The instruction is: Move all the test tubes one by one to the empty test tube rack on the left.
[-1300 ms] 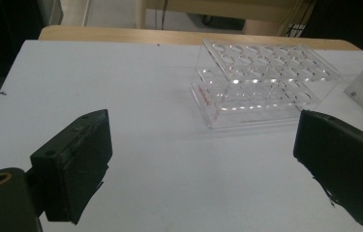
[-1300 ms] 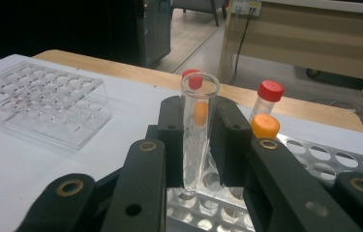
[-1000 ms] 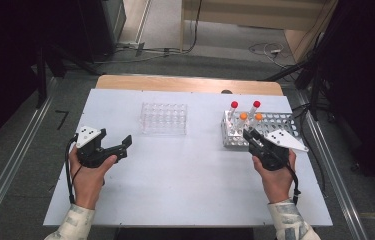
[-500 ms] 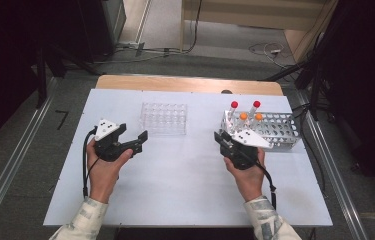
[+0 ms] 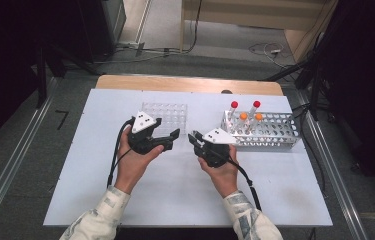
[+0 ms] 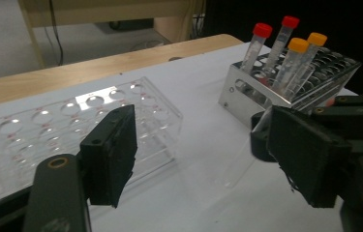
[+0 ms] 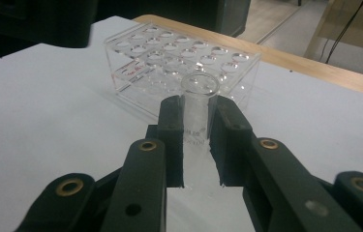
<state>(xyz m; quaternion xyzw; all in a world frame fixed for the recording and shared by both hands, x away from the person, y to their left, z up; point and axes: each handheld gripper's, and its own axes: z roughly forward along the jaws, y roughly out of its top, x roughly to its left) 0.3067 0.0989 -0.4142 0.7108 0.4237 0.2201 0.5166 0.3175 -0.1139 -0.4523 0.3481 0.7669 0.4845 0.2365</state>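
My right gripper (image 7: 199,107) is shut on a clear uncapped tube (image 7: 196,123), held upright between its pads with the open mouth on top. Seen from above, the right gripper (image 5: 194,138) faces my left gripper (image 5: 173,140) at the table's middle, tips a short gap apart. My left gripper (image 6: 208,159) is open and its jaws have just been closing. The faint clear tube (image 6: 239,159) shows in the gap between them, touched by neither pad. A clear plastic rack (image 5: 165,114) stands empty behind the left gripper.
A metal rack (image 5: 270,131) at the right holds two red-capped and two orange-capped tubes (image 5: 245,116). A wooden strip (image 5: 185,84) runs along the table's far edge. The white table top (image 5: 175,195) lies bare in front of both hands.
Both hands have moved inward to the table's middle. The right gripper came left, away from the metal rack, with the tube. The left gripper moved right and its jaws narrowed.
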